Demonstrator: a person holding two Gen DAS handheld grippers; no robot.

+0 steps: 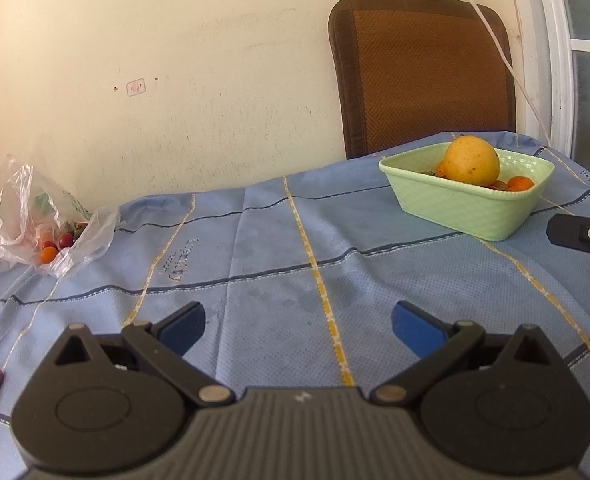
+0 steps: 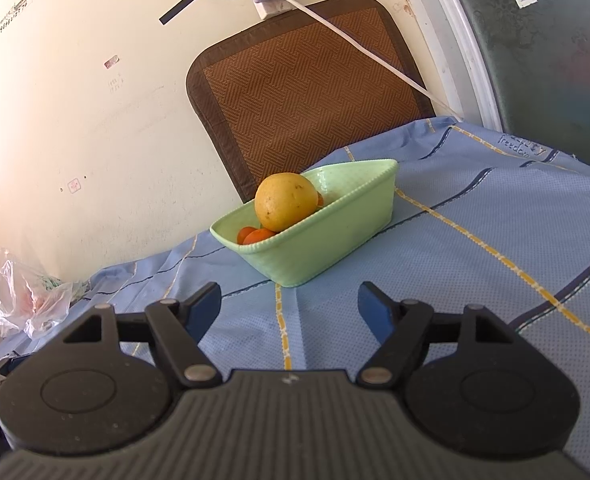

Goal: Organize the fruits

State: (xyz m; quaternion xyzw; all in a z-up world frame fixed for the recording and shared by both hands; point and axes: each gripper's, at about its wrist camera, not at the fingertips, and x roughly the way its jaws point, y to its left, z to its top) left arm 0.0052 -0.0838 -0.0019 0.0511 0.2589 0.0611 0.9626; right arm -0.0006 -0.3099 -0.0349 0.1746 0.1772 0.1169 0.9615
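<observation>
1. The loose fruit left to sort sits in a crumpled clear plastic bag [image 1: 43, 216] at the far left edge of the table [image 1: 279, 248], against the wall; small red and orange cherry tomatoes [image 1: 57, 246] show at its open mouth, which faces the middle of the table.
2. The pale green ribbed plastic basket [image 1: 467, 204] stands on the far right part of the blue striped cloth, already holding a large yellow-orange round fruit [image 1: 471, 160] and a few small orange ones beside it.
3. The left gripper [image 1: 298, 330] hangs low over bare cloth, its blue-padded fingers spread apart with nothing between them. The bag lies ahead of it and off to its left, well apart.
4. The right gripper [image 2: 289, 312] is likewise released and empty, pointing almost straight at the basket, which is near; the basket's long side runs away to the right.
5. Judging from this, the left hand is the nearer one to the bag and the right to the basket, so a reach for the tomatoes would fall to the left.
</observation>
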